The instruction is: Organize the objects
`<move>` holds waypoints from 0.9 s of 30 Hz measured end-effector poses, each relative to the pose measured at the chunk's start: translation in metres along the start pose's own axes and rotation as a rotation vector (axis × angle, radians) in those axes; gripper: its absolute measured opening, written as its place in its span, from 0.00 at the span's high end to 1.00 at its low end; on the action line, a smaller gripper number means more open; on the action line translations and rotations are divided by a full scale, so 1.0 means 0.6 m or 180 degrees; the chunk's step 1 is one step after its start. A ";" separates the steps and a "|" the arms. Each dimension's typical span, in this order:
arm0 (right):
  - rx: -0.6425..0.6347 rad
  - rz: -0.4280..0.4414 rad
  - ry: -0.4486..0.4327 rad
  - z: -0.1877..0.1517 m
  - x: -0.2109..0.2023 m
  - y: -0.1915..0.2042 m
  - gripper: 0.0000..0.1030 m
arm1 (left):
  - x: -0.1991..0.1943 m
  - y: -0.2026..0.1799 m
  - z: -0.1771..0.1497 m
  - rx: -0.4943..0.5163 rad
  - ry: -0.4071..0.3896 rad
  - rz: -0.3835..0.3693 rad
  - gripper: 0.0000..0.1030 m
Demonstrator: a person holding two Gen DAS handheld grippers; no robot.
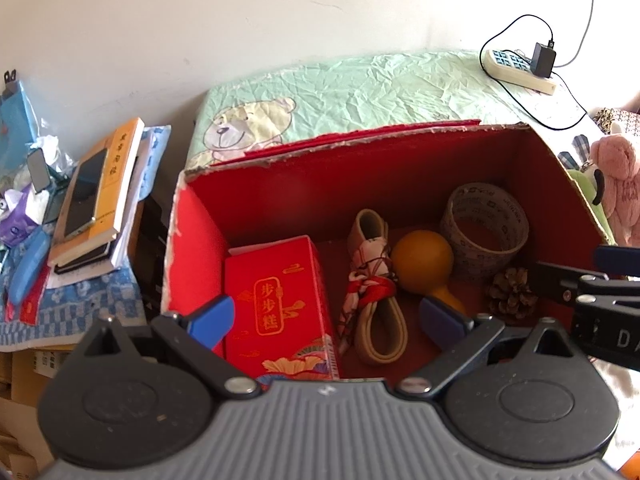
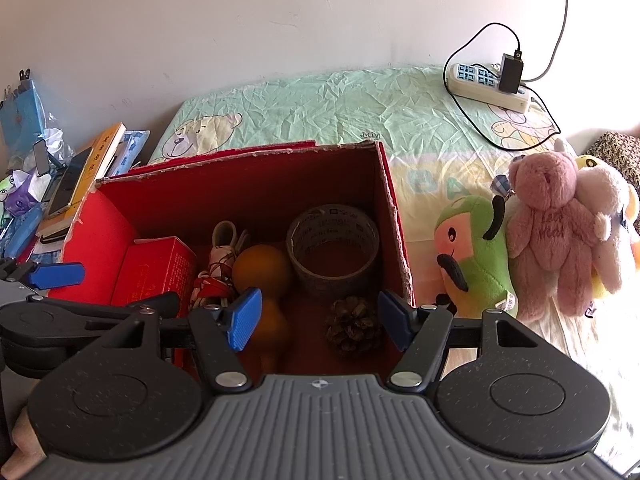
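Note:
An open red cardboard box (image 1: 200, 216) (image 2: 390, 196) stands on the bed. Inside lie a red gift carton (image 1: 276, 304) (image 2: 156, 268), a beige strap with red ribbon (image 1: 372, 280) (image 2: 220, 264), an orange gourd (image 1: 424, 260) (image 2: 262, 268), a tape roll (image 1: 484, 232) (image 2: 334, 248) and a pine cone (image 1: 512, 292) (image 2: 354, 326). My left gripper (image 1: 326, 320) is open and empty above the box's near side. My right gripper (image 2: 320, 320) is open and empty above the pine cone. Each gripper shows at the edge of the other's view.
Plush toys lie right of the box: a green one (image 2: 472, 256) and a pink bear (image 2: 552, 232) (image 1: 616, 184). A power strip with charger (image 2: 492, 84) (image 1: 520, 66) sits at the back of the bed. Stacked books and a phone (image 1: 92, 196) are on the left.

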State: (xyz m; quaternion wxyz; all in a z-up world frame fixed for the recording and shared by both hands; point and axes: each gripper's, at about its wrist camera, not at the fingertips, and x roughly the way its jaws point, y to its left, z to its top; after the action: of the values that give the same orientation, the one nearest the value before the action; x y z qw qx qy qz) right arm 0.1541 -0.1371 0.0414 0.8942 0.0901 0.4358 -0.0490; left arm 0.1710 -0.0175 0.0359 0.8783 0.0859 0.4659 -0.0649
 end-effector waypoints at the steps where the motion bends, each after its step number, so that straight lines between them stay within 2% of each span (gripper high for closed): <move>1: 0.0010 -0.0003 0.0004 0.000 0.001 -0.001 0.35 | 0.001 0.000 0.000 -0.0004 0.0000 0.0003 0.03; 6: 0.0031 -0.0005 0.0012 -0.001 0.004 -0.002 0.35 | 0.006 -0.003 -0.001 -0.0016 -0.0006 0.0084 0.03; 9: 0.0030 -0.0008 0.0021 -0.001 0.007 -0.002 0.35 | 0.008 0.000 -0.001 -0.0041 -0.0001 0.0051 0.03; 15: 0.0043 -0.0009 0.0045 -0.002 0.015 -0.005 0.35 | 0.021 0.000 -0.002 -0.0054 0.0109 0.0148 0.03; 27: 0.0008 -0.0011 0.0034 -0.003 0.020 -0.001 0.36 | 0.026 0.001 -0.002 -0.0063 0.0142 0.0121 0.03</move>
State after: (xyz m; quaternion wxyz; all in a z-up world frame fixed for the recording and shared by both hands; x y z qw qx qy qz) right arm 0.1600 -0.1374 0.0311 0.8917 0.0907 0.4407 -0.0506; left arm 0.1788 -0.0174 0.0223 0.8695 0.0876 0.4843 -0.0417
